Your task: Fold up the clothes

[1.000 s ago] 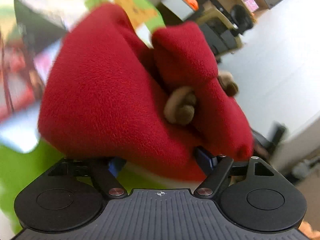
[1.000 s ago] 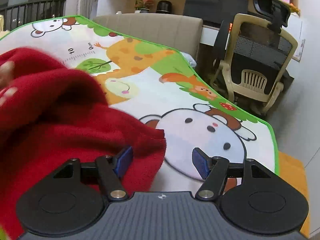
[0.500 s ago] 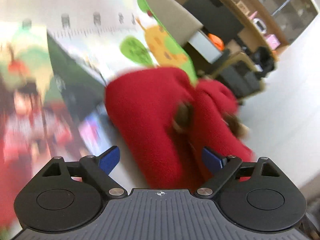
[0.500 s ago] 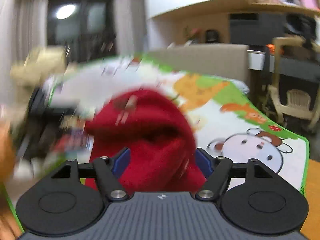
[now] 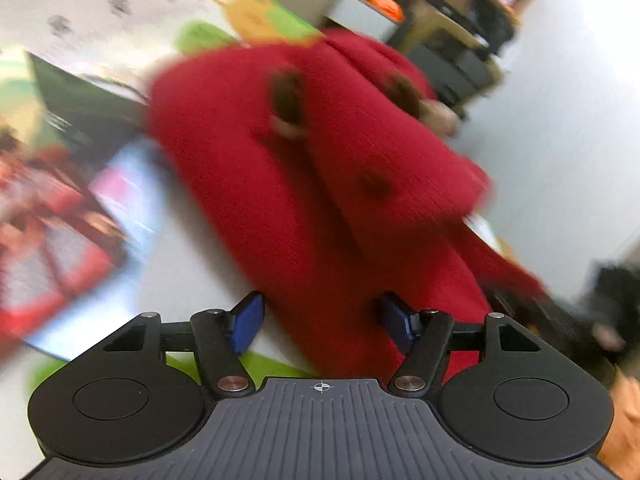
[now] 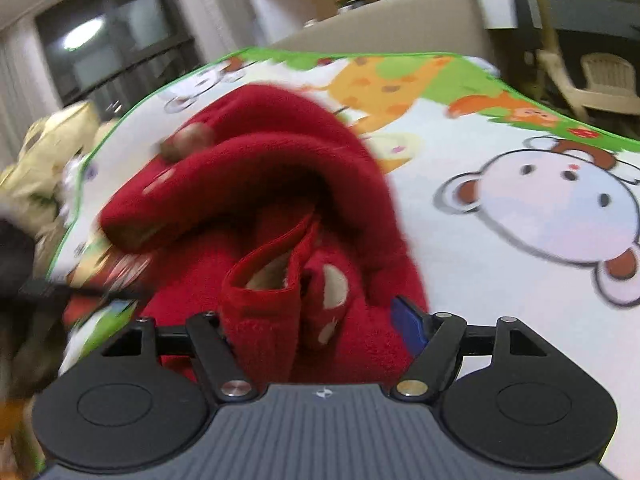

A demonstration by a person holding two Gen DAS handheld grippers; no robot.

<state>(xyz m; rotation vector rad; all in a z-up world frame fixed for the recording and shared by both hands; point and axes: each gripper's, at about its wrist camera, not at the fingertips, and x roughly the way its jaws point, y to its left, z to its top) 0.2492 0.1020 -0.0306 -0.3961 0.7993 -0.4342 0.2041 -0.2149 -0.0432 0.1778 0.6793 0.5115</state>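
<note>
A red fleece garment point(image 5: 304, 184) with brown toggle buttons lies bunched on a cartoon-print play mat point(image 6: 500, 248). In the left wrist view it runs from the middle of the frame down between my left gripper's point(image 5: 322, 322) blue pads, which stand apart; a thin strip of mat shows beside the left pad. In the right wrist view the same garment point(image 6: 280, 168) is heaped in front, a cuff and spotted folds filling my right gripper point(image 6: 320, 328). That gripper is open; its left pad is hidden by cloth. The left view is blurred.
A cream stuffed toy point(image 6: 36, 164) sits at the mat's left edge. A beige sofa back point(image 6: 400, 16) and a plastic chair point(image 6: 600, 84) stand beyond the mat. A red-and-blue picture patch point(image 5: 60, 240) shows on the left in the left wrist view.
Both grippers have swung quickly. The left gripper let the garment drop from its lifted hold, opened wide, then narrowed around the cloth. The right gripper moved in over the heap.
</note>
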